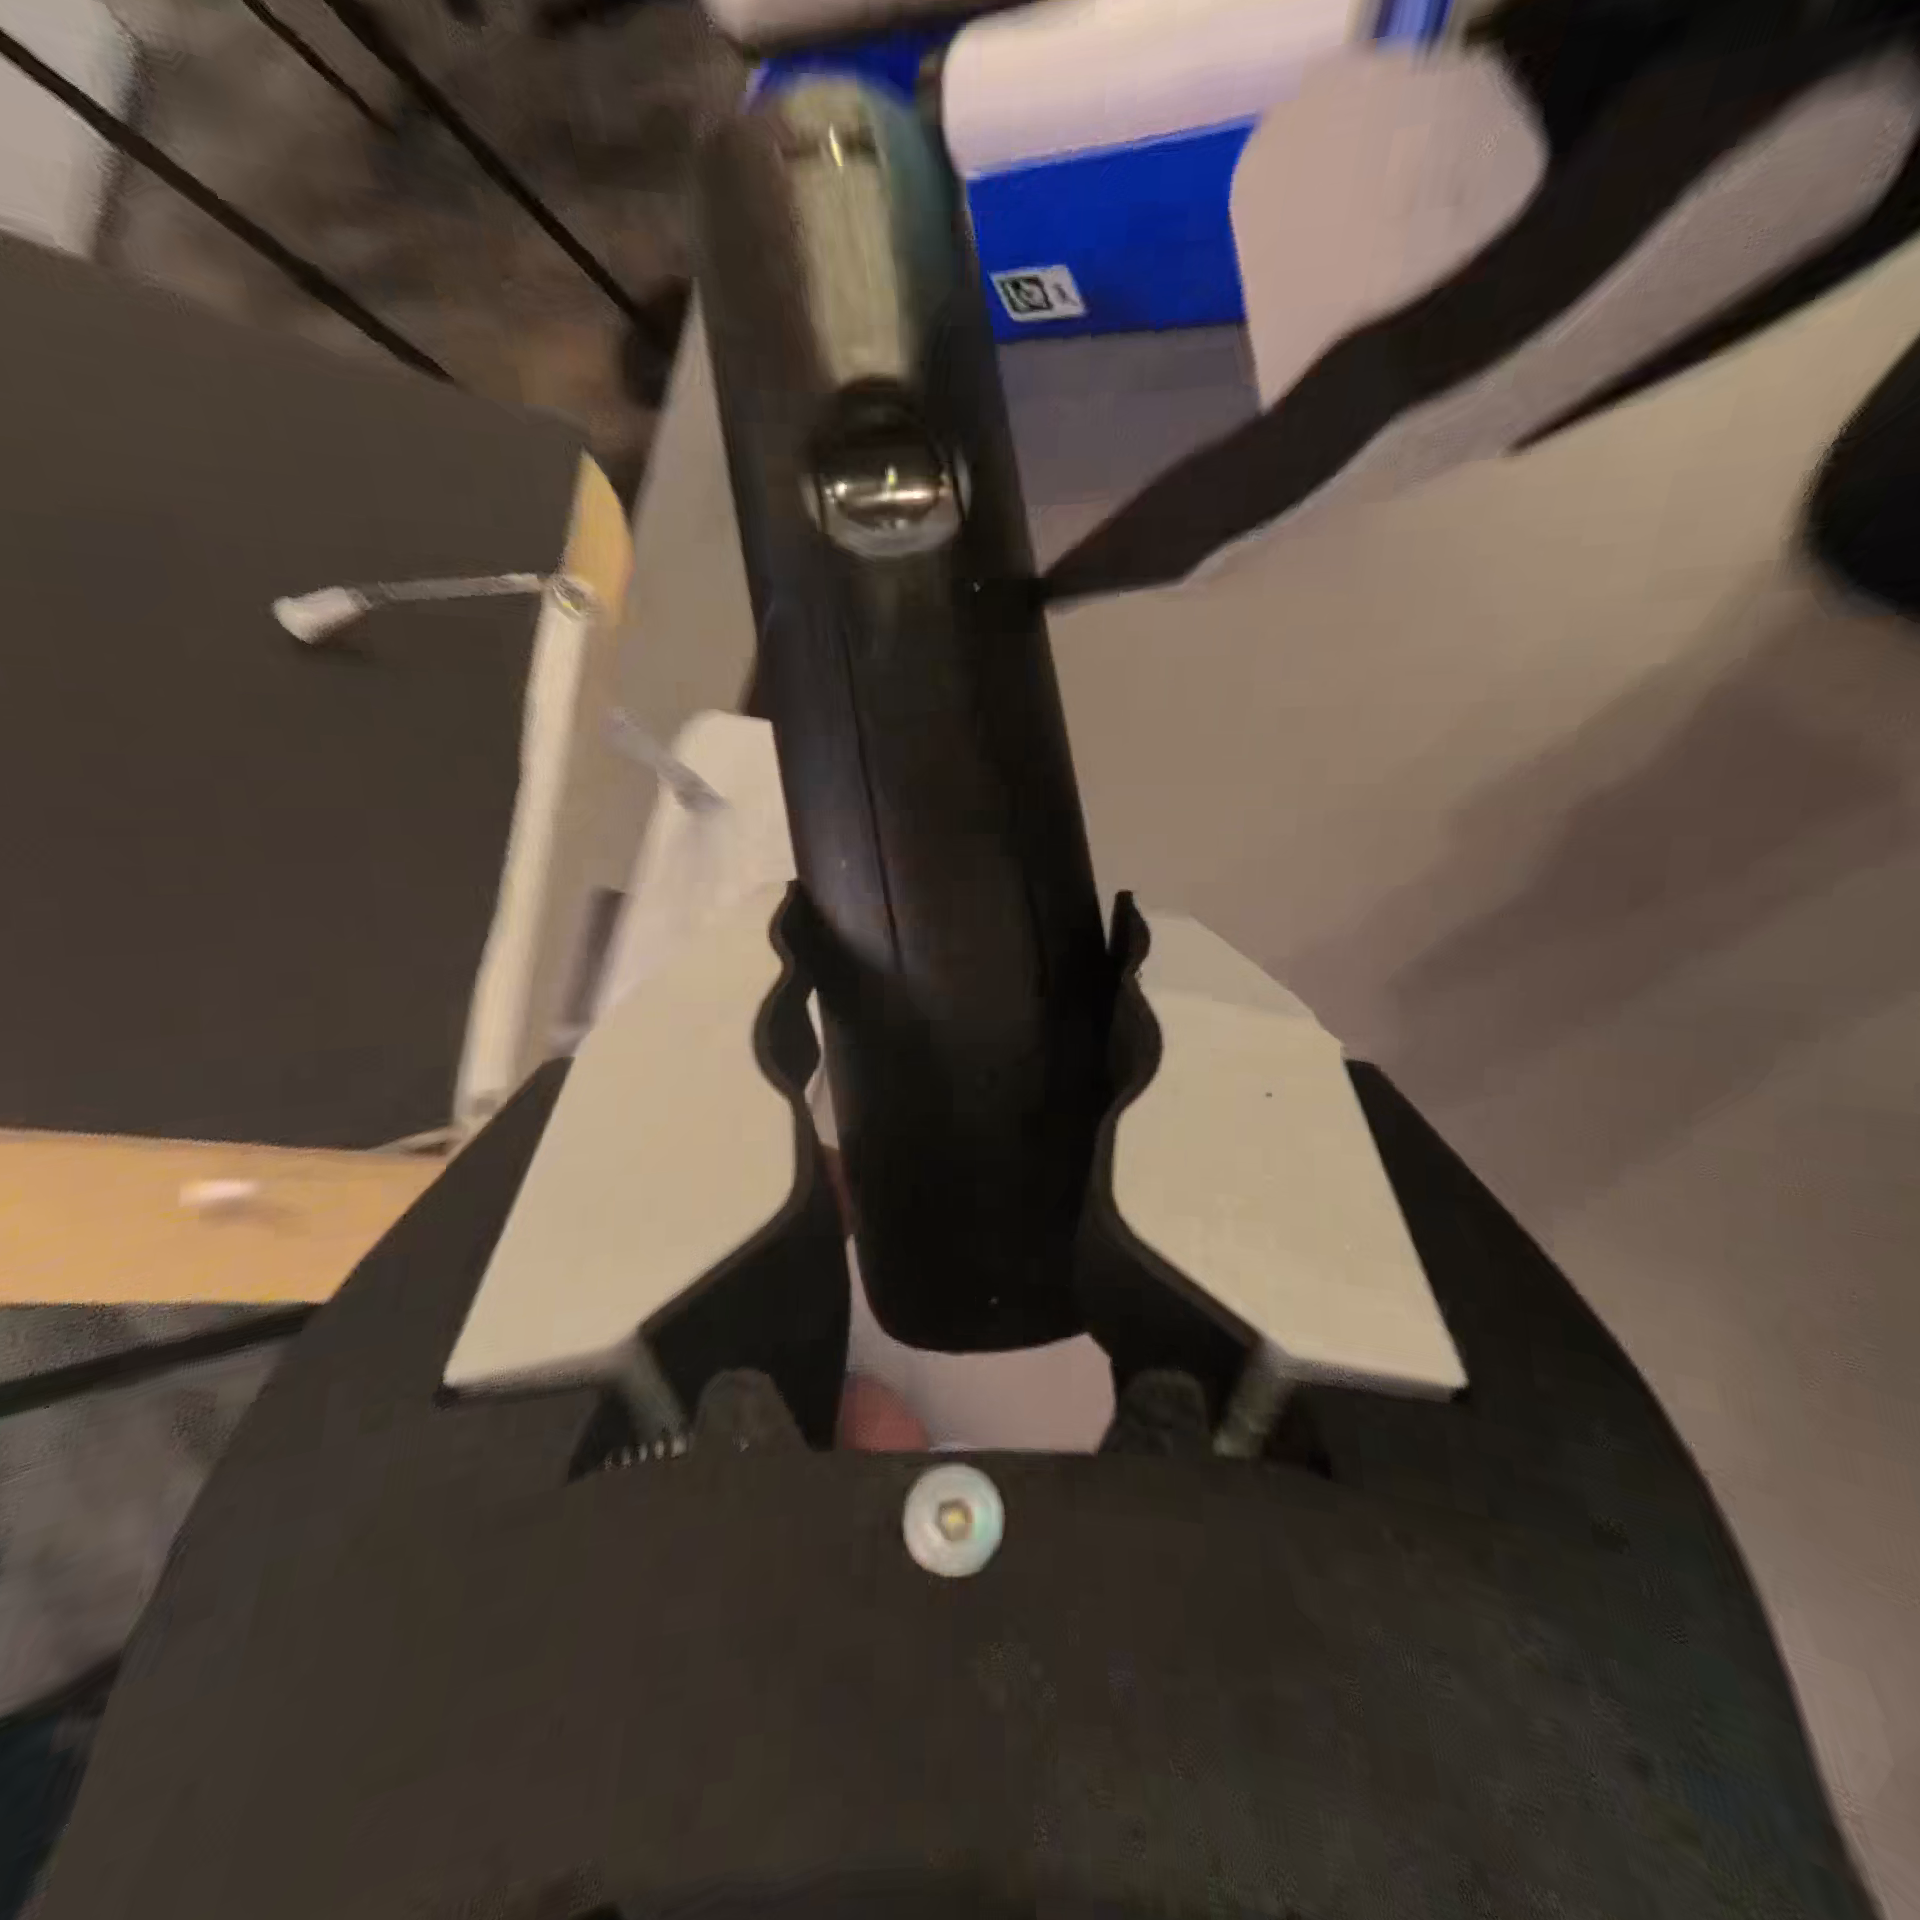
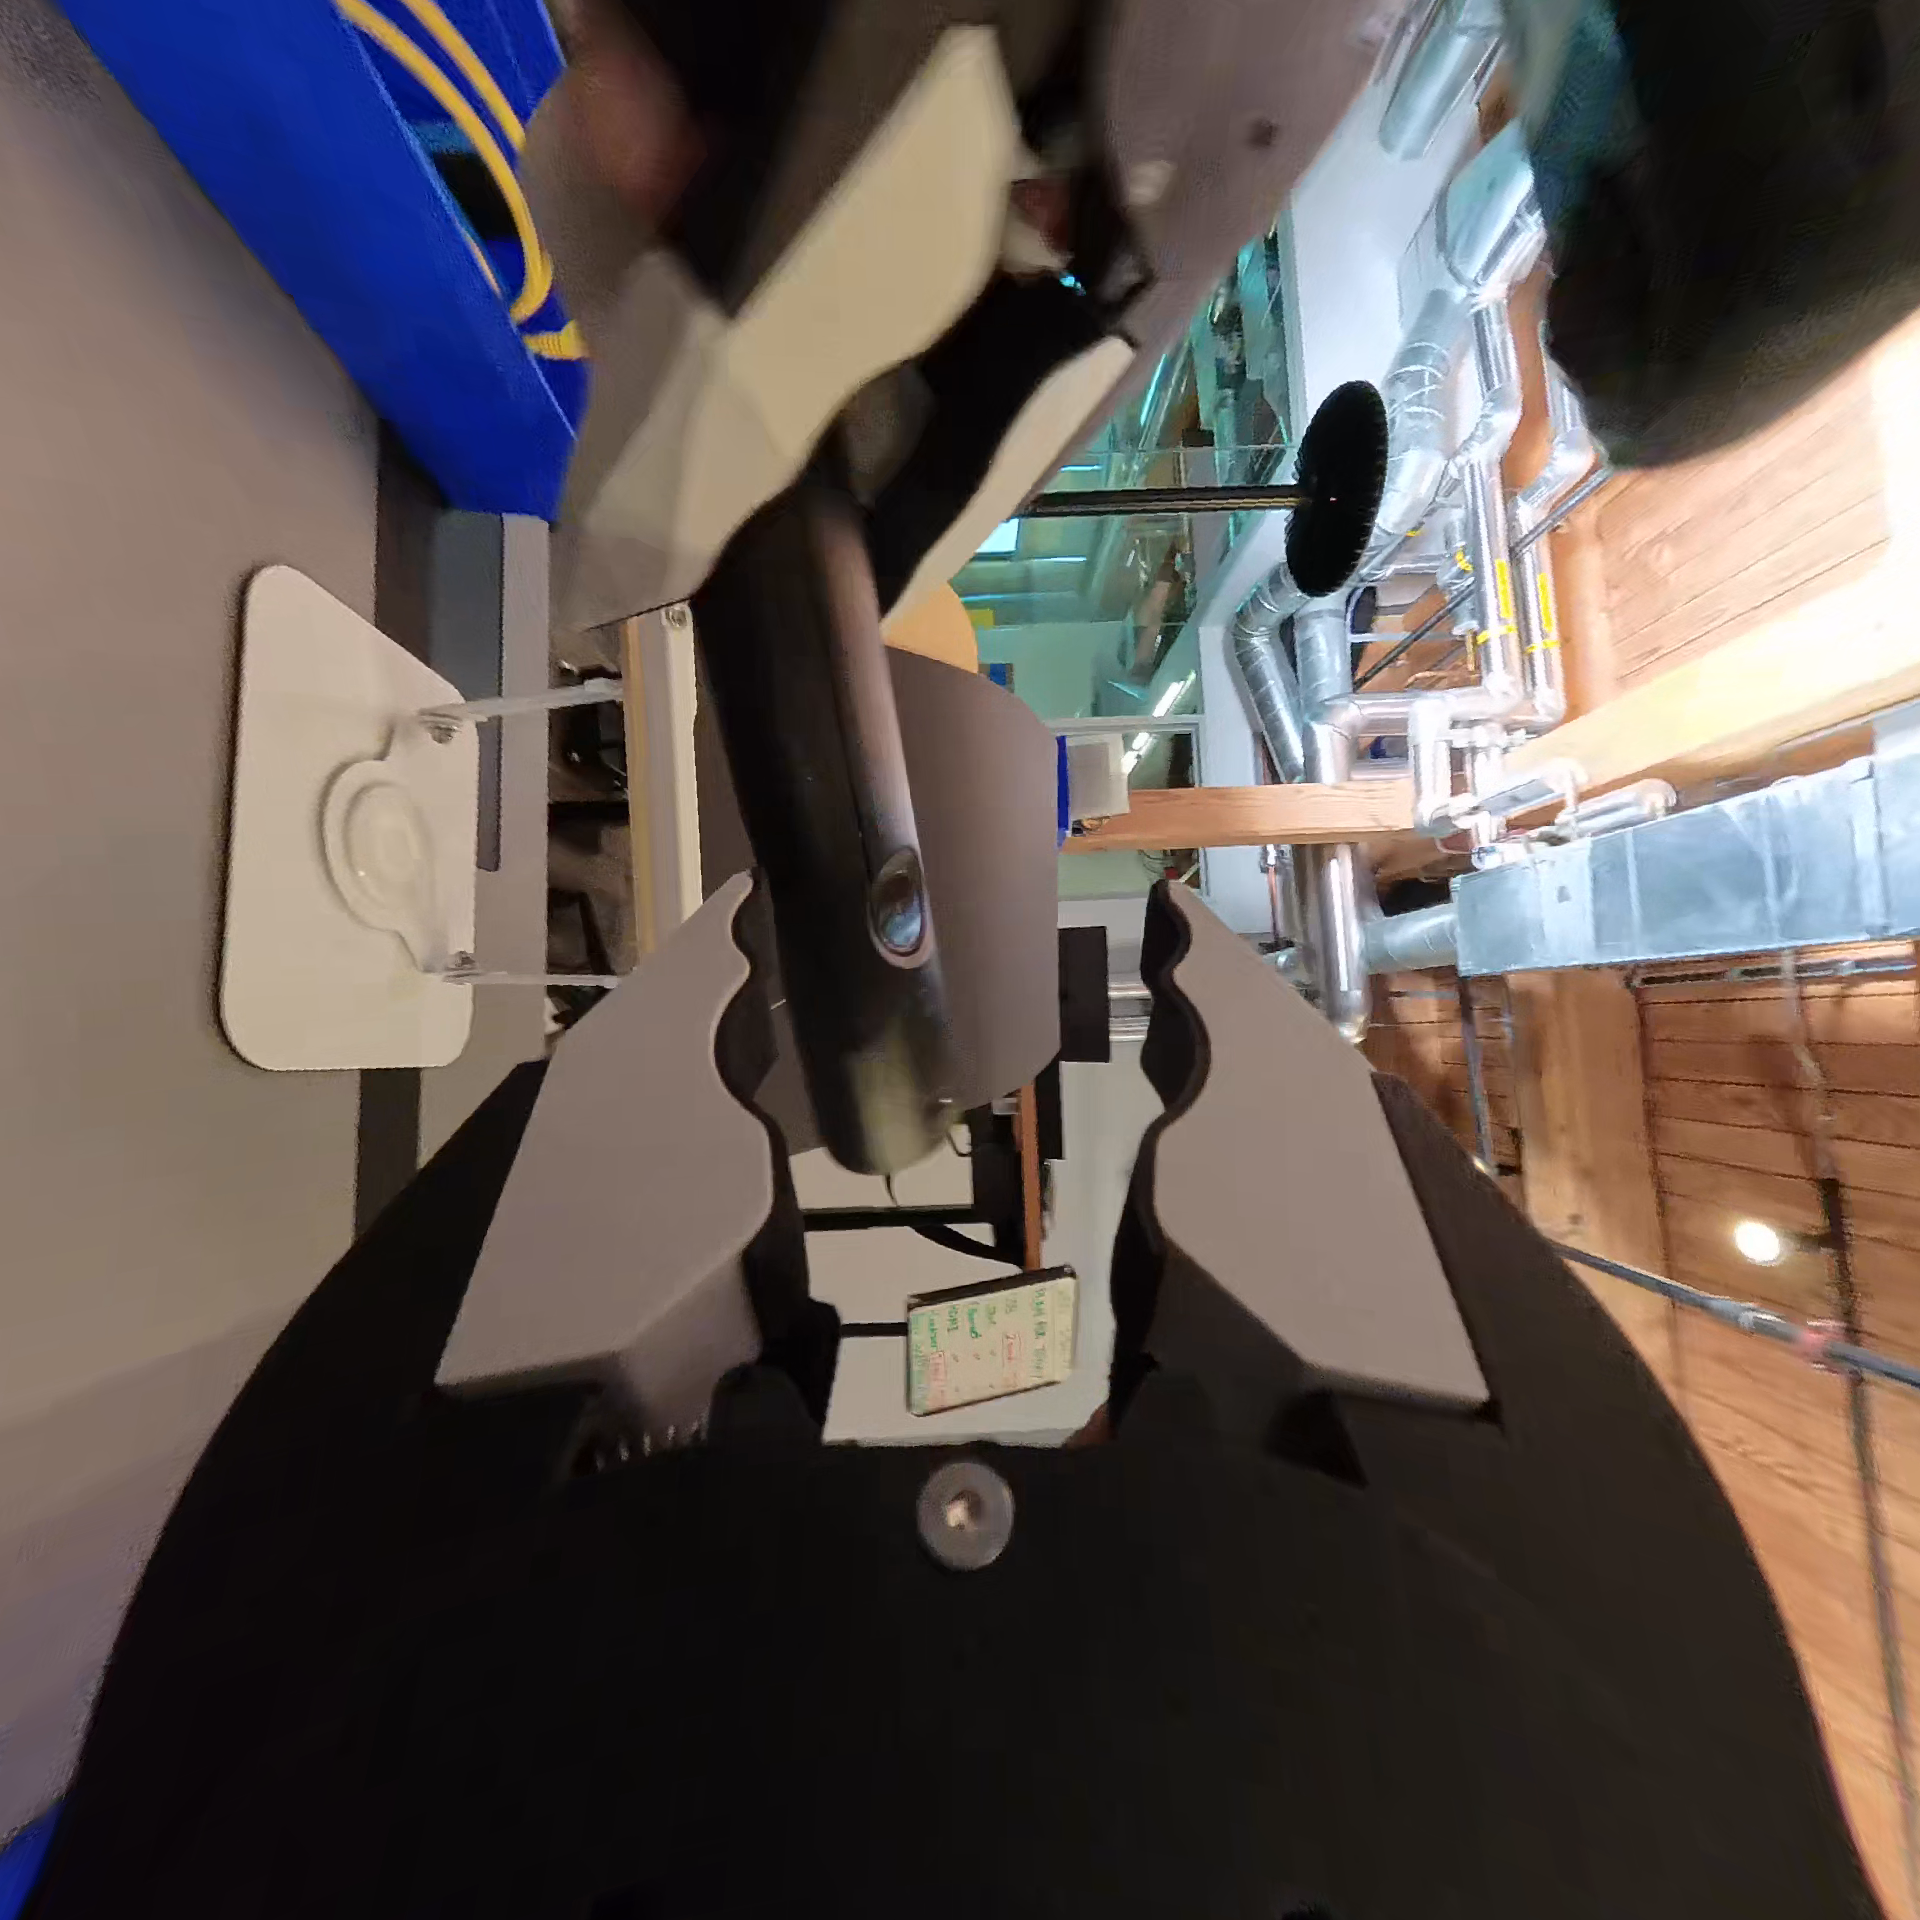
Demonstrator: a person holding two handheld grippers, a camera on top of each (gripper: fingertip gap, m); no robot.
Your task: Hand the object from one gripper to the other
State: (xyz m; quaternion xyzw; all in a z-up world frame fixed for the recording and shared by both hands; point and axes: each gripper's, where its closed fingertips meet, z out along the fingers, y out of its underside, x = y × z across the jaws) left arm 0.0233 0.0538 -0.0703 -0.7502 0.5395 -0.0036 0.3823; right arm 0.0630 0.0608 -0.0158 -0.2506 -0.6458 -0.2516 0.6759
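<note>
Your left gripper (image 1: 961,935) is clamped on the butt end of the black handled tool (image 1: 894,644), which juts straight forward from its fingers, a shiny rivet partway along and a metal part at the far end. In the right wrist view that same tool (image 2: 831,852) reaches down into the gap of your right gripper (image 2: 956,935), whose fingers stand wide apart and grip nothing; the tool lies close against the left finger, well clear of the other. Centre the handle between the pads, slide in deeper so you catch the thick part beyond the rivet, close firmly, and only then let the left gripper ease off, I'd judge. The views are blurred and rolled sideways, so move slowly. Around you: a grey surface (image 2: 156,831) carrying a white plate (image 2: 312,727) on thin struts, a blue panel (image 2: 312,208), and timber walls with silver ducting (image 2: 1455,623) beyond.
</note>
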